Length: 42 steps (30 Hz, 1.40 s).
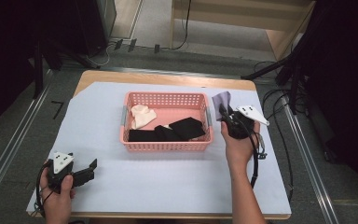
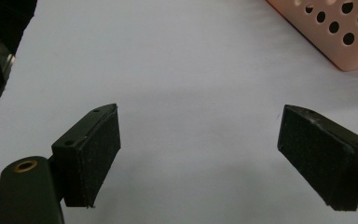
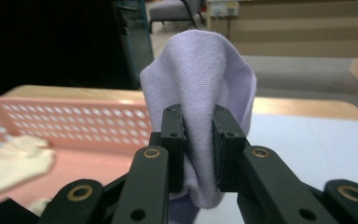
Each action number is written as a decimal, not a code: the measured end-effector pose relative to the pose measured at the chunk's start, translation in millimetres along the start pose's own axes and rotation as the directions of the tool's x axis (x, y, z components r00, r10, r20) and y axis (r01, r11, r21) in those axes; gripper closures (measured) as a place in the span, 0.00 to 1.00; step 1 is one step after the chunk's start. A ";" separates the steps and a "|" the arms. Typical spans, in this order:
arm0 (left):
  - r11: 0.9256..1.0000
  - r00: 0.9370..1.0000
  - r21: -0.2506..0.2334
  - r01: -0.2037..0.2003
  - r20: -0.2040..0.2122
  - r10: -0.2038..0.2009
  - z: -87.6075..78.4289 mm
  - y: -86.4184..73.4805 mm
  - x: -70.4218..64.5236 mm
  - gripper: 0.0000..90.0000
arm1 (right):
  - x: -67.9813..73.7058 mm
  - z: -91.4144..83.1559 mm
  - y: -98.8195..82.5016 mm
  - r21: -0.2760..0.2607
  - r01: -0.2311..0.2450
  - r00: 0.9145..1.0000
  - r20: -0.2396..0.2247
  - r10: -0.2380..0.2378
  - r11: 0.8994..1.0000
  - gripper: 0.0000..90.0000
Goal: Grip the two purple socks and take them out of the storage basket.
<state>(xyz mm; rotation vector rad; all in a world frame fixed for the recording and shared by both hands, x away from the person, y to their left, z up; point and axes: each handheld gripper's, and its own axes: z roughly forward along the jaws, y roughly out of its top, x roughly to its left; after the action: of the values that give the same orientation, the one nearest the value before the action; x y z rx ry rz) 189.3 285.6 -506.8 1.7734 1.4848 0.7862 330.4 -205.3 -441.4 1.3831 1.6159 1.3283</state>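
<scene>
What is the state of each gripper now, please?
Left gripper: open, holding nothing, above the white table cover.
Right gripper: closed on a lilac cloth, beside the pink basket.

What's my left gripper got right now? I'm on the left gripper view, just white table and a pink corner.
Observer: Nothing. In the high view the left gripper lies low at the table's near left corner, fingers apart.
Operator: What's that pink corner?
Observer: A pink basket at mid table, with black cloths and a cream cloth inside.
Operator: And my right gripper?
Observer: The right gripper is shut on a lilac cloth, which stands up between its fingers, beside the basket's right end.
Operator: Is that cloth over the basket?
Observer: Not by the high view; it sits just outside the right rim.
</scene>
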 end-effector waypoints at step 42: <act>1.000 1.000 -0.011 -0.006 -0.011 0.006 -1.0 -0.4 -1.5 0.16 | -82.7 -99.3 -78.7 0.061 -0.111 0.989 0.101 0.104 0.992 0.35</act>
<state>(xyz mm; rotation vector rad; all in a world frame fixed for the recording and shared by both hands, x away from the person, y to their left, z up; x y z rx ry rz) 188.0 284.3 -506.5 1.7690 1.4805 0.8068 235.5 -308.7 -498.1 1.5707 1.5523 1.2564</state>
